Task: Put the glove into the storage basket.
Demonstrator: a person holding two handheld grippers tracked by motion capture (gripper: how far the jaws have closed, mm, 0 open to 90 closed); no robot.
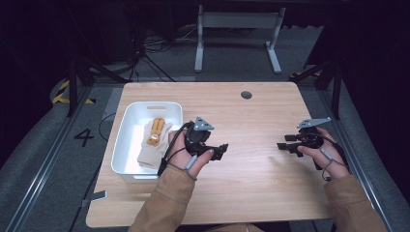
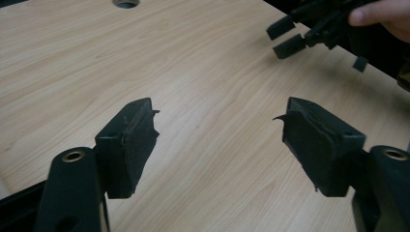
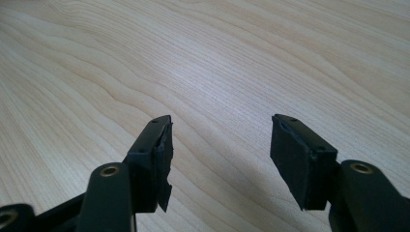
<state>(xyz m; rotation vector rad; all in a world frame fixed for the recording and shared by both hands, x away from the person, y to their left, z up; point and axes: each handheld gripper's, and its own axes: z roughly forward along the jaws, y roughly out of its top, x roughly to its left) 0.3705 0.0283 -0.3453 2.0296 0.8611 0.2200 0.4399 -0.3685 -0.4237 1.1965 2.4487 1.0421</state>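
My left gripper point(image 1: 223, 147) is just right of the white bin point(image 1: 126, 129), low over the wooden table point(image 1: 256, 116), its tips pointing right. Its jaws stand open over bare wood in the left gripper view point(image 2: 217, 116), with nothing between them. My right gripper point(image 1: 283, 145) is held at the table's right side with its tips pointing left, toward the other one. It is open and empty too point(image 3: 220, 125). In the bin lies a cream knitted glove point(image 1: 153, 151) with a tan and orange piece point(image 1: 155, 130) on top of it.
A round cable hole point(image 1: 246, 94) sits near the table's far edge. The right gripper point(image 2: 290, 36) and a fingertip appear at the top right of the left gripper view. Bare wood lies between the two grippers. Floor rails and a table frame lie beyond.
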